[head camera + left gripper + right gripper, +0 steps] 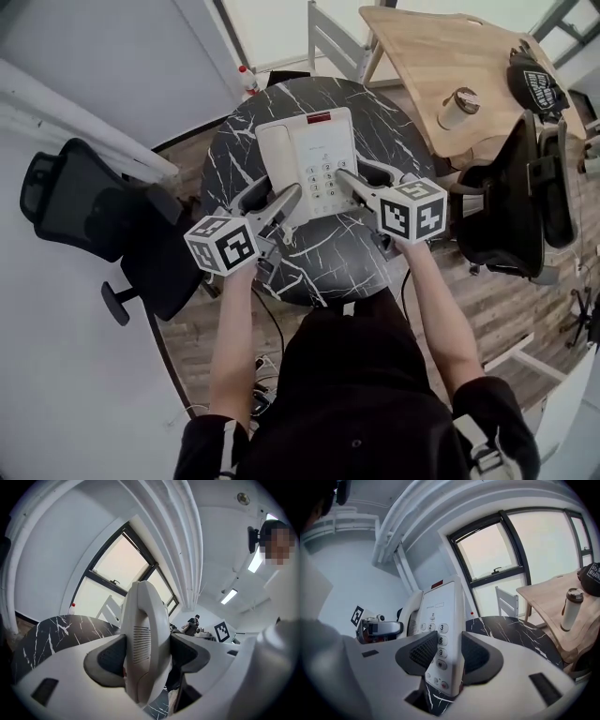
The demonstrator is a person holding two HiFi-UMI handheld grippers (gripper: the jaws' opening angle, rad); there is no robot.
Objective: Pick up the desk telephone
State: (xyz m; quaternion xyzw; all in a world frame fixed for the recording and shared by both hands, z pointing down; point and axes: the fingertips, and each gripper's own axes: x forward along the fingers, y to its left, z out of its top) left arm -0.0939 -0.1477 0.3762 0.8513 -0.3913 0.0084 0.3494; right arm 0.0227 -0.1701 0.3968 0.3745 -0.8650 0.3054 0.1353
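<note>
The white desk telephone (305, 159), with a handset on its left and a keypad on its right, is held between both grippers above the round black marble table (328, 258). My left gripper (281, 202) is shut on the telephone's handset side (143, 634), with its dark pads pressing both faces. My right gripper (352, 183) is shut on the keypad edge of the telephone (440, 616), beside the number keys. The left gripper's body (377, 629) shows past the telephone in the right gripper view.
A black office chair (94, 216) stands at the left and another (511, 206) at the right. A wooden table (422, 56) at the back right holds a lidded cup (457, 106) and a black bag (534, 80). A white chair (333, 42) stands by the window.
</note>
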